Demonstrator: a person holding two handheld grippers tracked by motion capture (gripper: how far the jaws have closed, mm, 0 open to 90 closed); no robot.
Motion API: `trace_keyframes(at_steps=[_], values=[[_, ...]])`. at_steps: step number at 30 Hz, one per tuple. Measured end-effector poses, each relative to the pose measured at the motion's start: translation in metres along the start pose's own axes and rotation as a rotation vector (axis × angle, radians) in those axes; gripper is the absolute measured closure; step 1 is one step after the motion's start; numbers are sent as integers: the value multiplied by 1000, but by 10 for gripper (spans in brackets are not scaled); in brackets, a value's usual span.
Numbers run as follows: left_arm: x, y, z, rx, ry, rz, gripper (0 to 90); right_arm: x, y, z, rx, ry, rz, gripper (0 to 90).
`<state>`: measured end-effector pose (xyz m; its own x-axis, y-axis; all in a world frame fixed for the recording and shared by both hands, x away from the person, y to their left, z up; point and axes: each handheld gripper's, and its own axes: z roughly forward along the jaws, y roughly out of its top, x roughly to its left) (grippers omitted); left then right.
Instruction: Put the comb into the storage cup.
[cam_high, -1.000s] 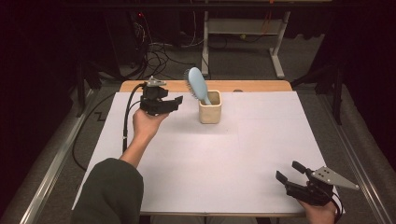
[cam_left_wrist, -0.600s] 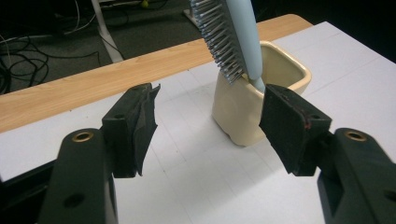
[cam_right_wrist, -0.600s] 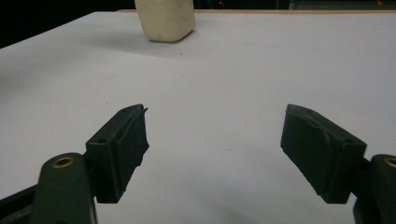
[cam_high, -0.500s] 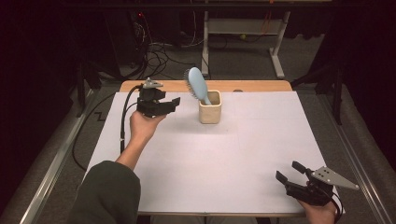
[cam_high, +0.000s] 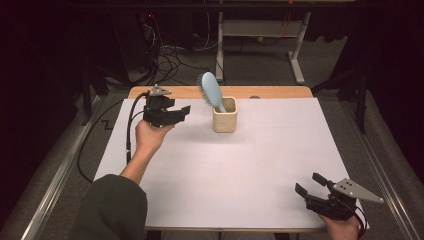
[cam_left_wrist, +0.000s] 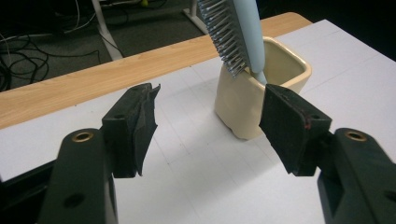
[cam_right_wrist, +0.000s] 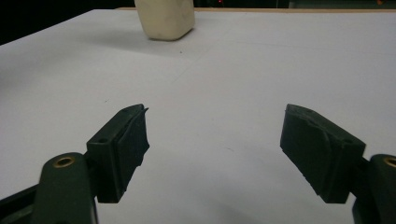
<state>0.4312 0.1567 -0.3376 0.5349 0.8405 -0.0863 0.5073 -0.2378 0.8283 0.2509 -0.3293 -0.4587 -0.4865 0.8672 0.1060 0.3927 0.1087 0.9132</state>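
Light blue hairbrush (cam_high: 210, 90) stands tilted in a cream square cup (cam_high: 224, 115) at the counter's (cam_high: 240, 170) far middle. Left claw (cam_high: 181, 113) hovers beside it, spread; right claw (cam_high: 309, 183) sits spread near the front-right corner.

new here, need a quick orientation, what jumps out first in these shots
A blue hairbrush stands handle-down in a cream cup near the table's far edge. The left gripper is beside the cup, jaws open towards it. The right gripper waits open at the near right corner.
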Motion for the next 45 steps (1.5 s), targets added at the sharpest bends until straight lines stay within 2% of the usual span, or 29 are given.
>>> trace_keyframes(at_steps=[27, 32, 45], values=[[12, -8, -14, 6, 3, -13, 365, 0, 0, 0, 4, -2, -4, 242], [13, -11, -17, 9, 6, -4, 365, 0, 0, 0, 5, -2, -6, 243], [16, -19, -29, -21, 14, -13, 369, 0, 0, 0, 6, -4, -7, 244]])
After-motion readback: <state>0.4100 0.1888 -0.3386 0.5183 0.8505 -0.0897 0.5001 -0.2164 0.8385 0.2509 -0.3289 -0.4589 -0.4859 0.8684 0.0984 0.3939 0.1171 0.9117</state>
